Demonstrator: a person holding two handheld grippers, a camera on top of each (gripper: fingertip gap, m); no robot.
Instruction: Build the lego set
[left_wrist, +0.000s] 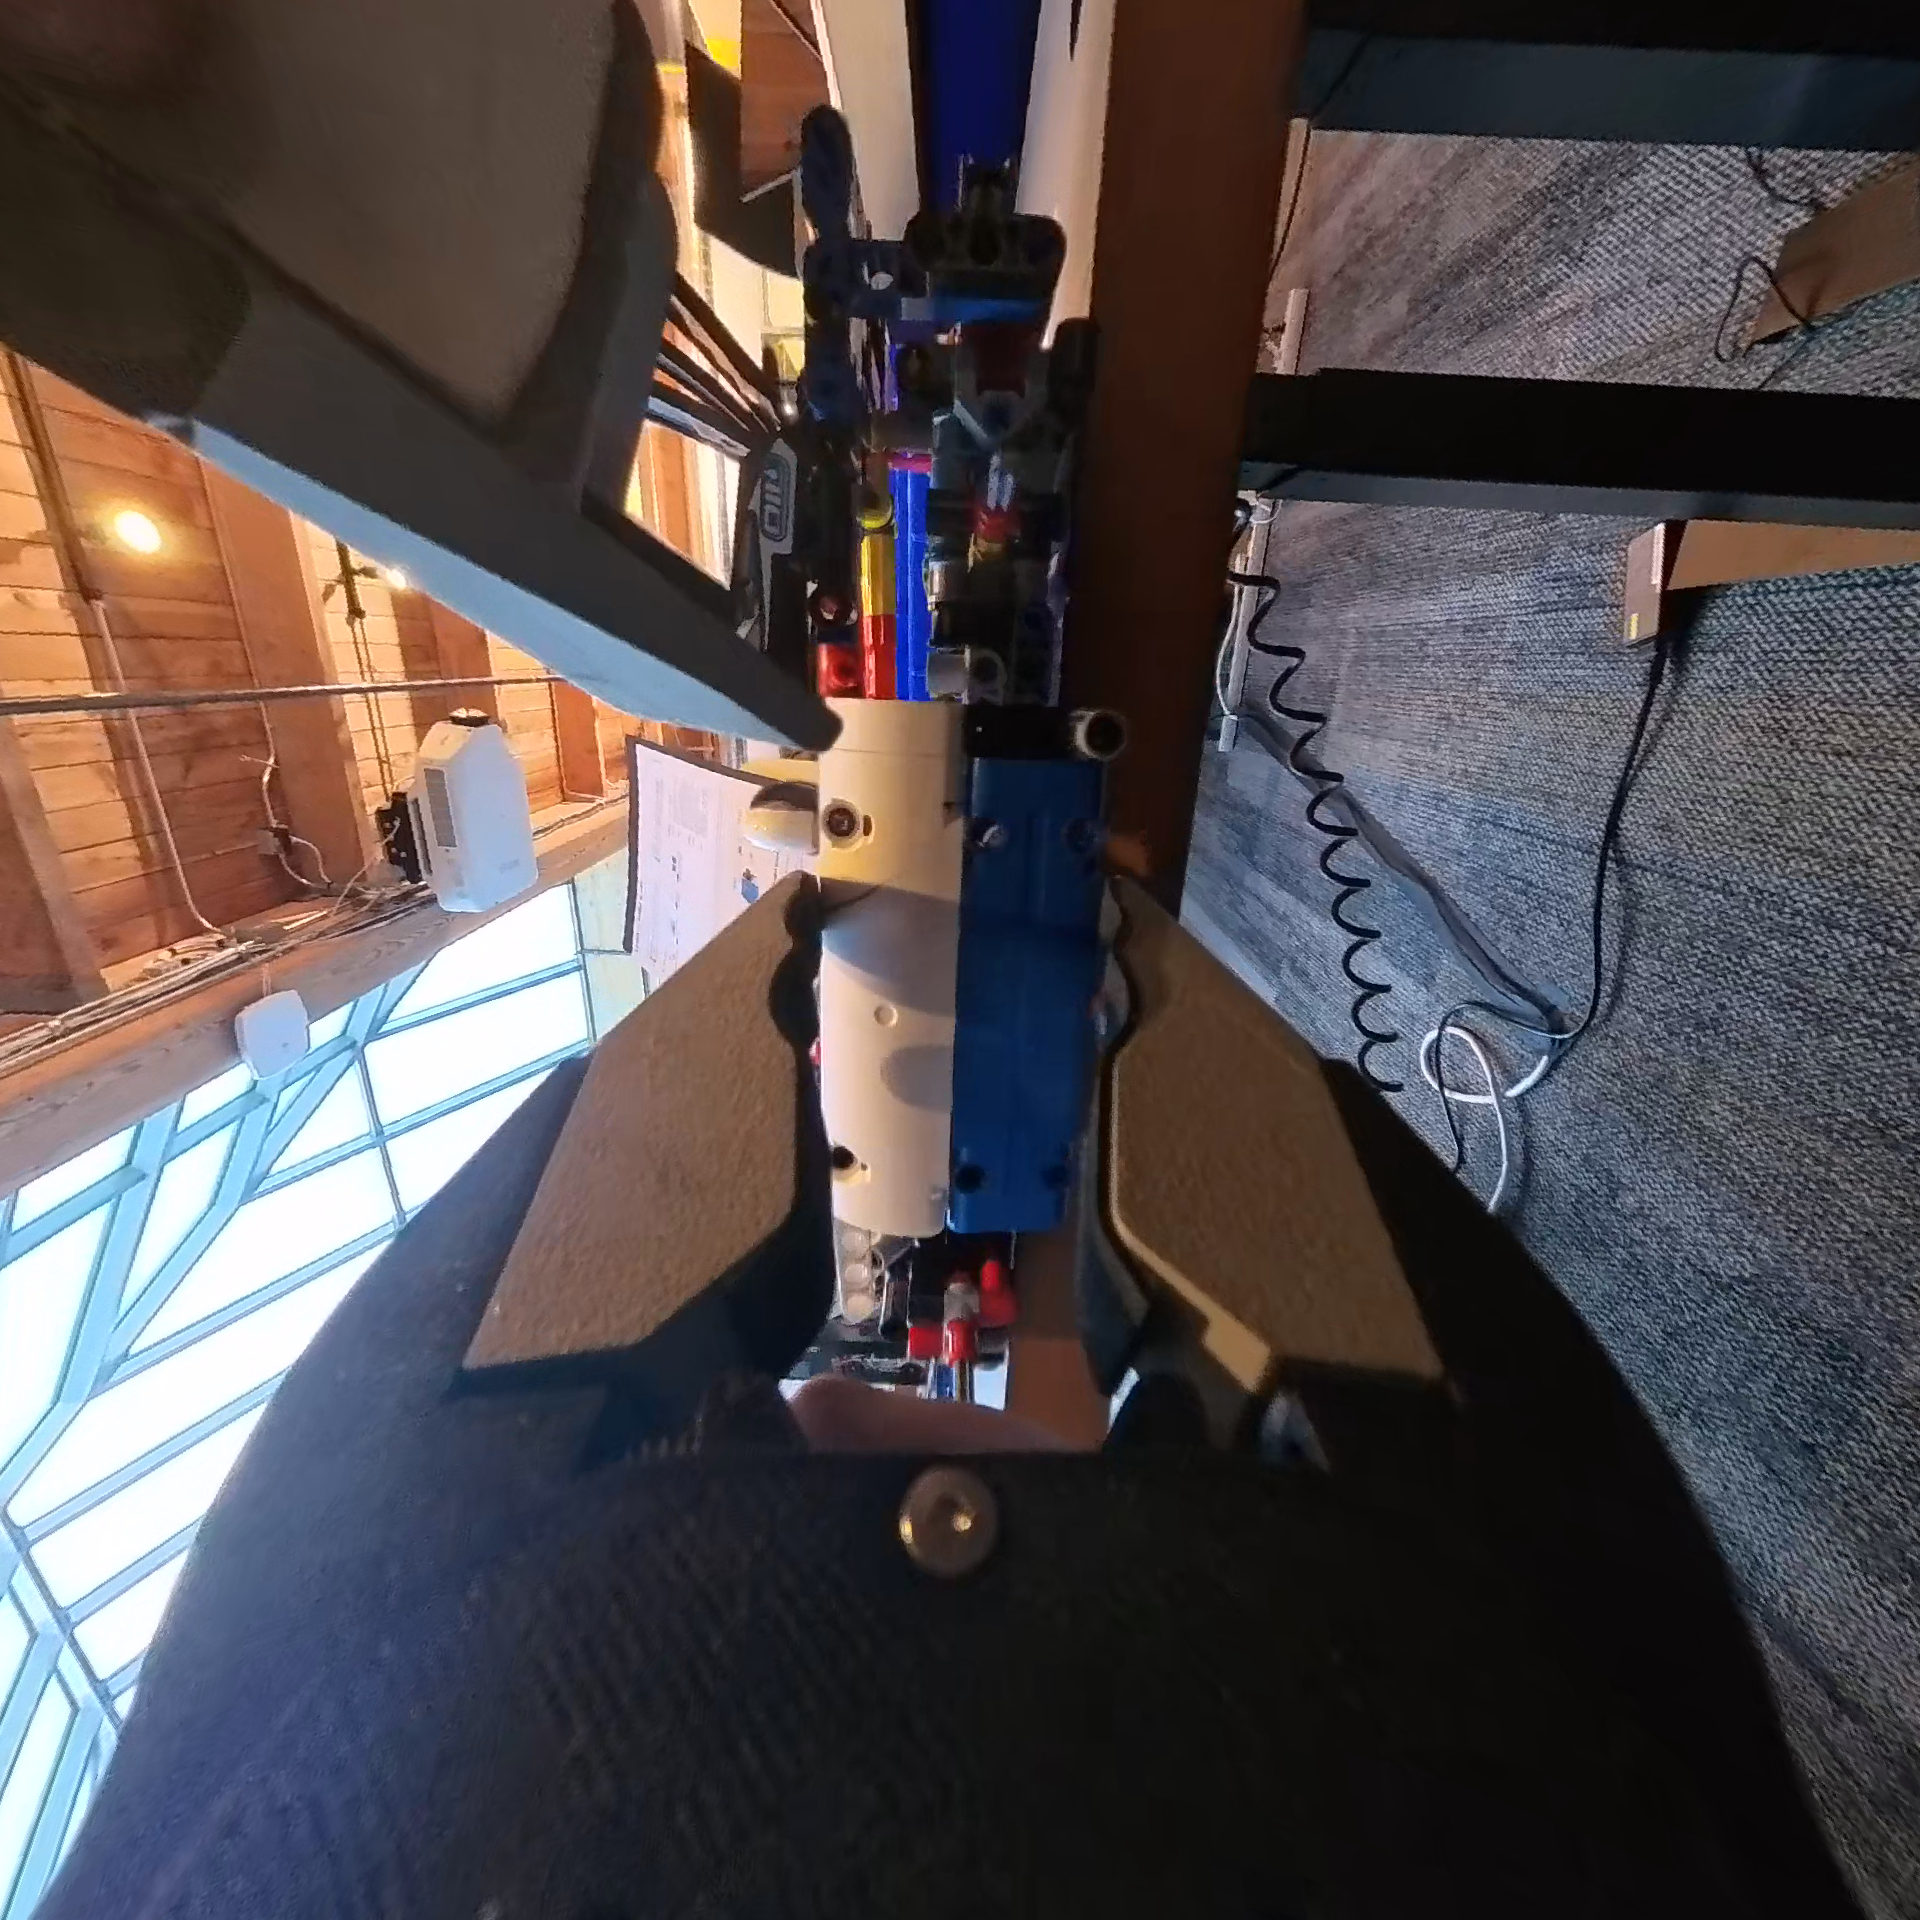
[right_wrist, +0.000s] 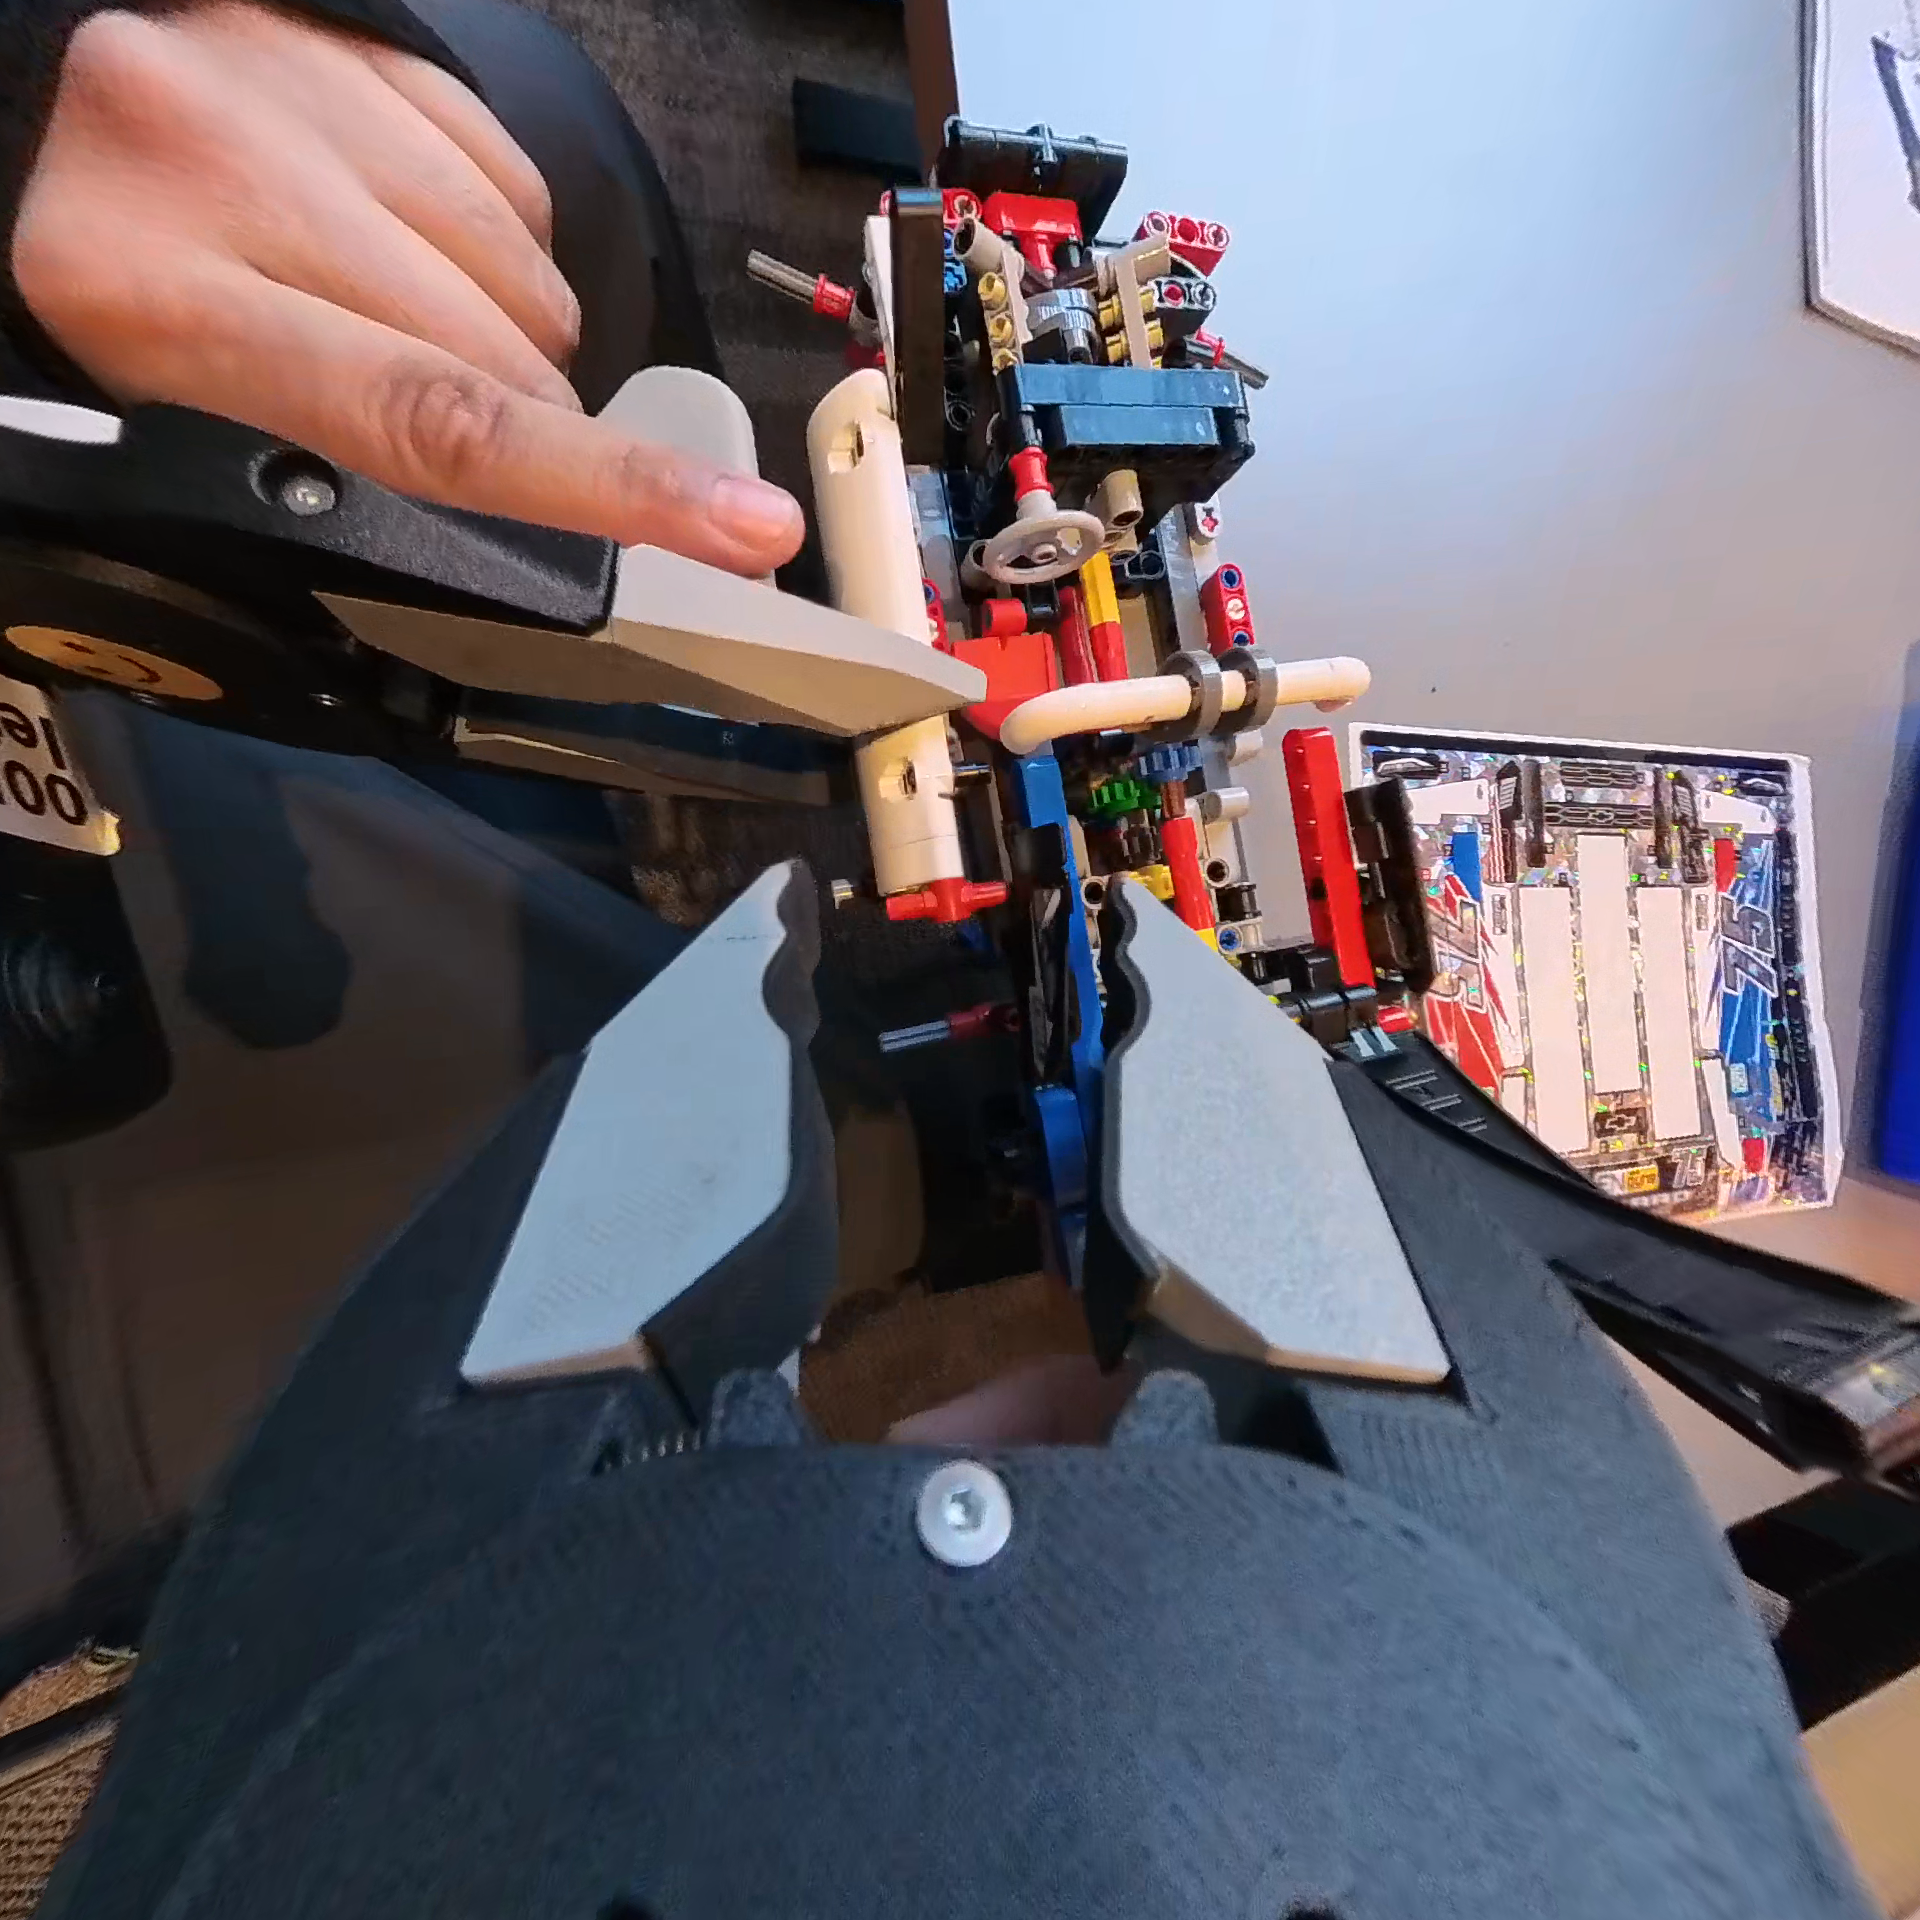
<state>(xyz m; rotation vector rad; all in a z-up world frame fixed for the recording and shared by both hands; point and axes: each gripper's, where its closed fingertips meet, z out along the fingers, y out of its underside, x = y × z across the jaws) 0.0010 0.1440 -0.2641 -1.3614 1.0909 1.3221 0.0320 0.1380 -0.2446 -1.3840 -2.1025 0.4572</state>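
The lego model (left_wrist: 1023, 987) is a half-built car of blue, white, red and black pieces. My left gripper (left_wrist: 961, 894) is shut on it, one finger on its white panel (left_wrist: 894, 1039) and the other on its blue panel. In the right wrist view the model (right_wrist: 1122, 416) stands on end, with a grey steering wheel (right_wrist: 1039, 540). The left gripper's fingers (right_wrist: 727, 644) clamp it from the left, with a hand (right_wrist: 312, 260) behind. My right gripper (right_wrist: 961, 904) straddles the model's lower end with jaws apart. Its right finger lies against a blue beam (right_wrist: 1070, 997). Its left finger stands clear.
A sticker sheet (right_wrist: 1600, 956) lies on the white surface to the right of the model. An open instruction booklet (left_wrist: 686, 852) shows behind the model. Grey carpet with a coiled cable (left_wrist: 1340, 831) and black table frames (left_wrist: 1558, 426) lie to the right.
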